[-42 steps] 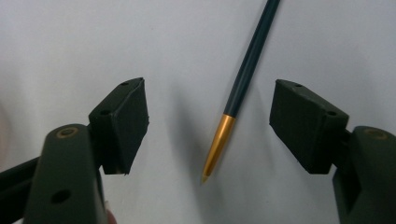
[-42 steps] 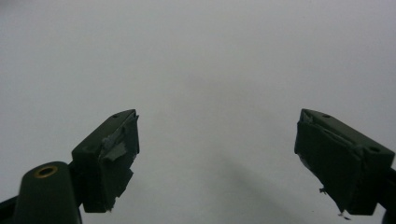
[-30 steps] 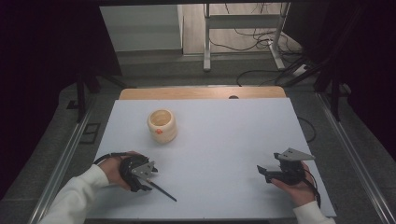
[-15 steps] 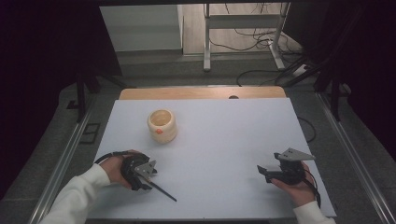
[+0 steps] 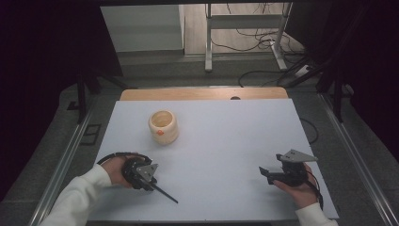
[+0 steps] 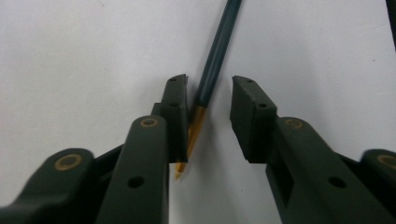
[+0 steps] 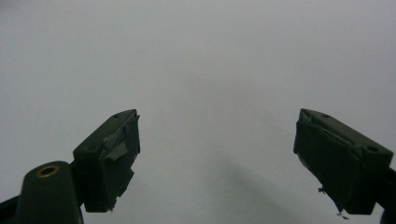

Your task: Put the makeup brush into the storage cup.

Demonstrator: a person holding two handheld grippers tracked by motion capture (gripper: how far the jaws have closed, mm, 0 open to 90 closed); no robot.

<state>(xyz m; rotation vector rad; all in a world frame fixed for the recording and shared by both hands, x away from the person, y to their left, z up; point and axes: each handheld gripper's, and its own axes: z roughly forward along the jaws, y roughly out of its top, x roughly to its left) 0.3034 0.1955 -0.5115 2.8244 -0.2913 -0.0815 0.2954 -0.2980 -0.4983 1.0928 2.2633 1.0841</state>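
Observation:
A dark teal pencil with a bare wooden tip lies on the white table, its far end pointing toward the near edge. My left gripper is down over its tip end at the near left. Its jaws have just been closing, with the pencil between them. The pencil rests against the left jaw, and a gap still separates it from the right one. My right gripper rests at the near right, jaws wide apart with nothing between them.
A cream wooden cup with an orange dot stands upright beyond the left hand, left of centre. A wooden strip borders the table's far edge, with metal rails along both sides.

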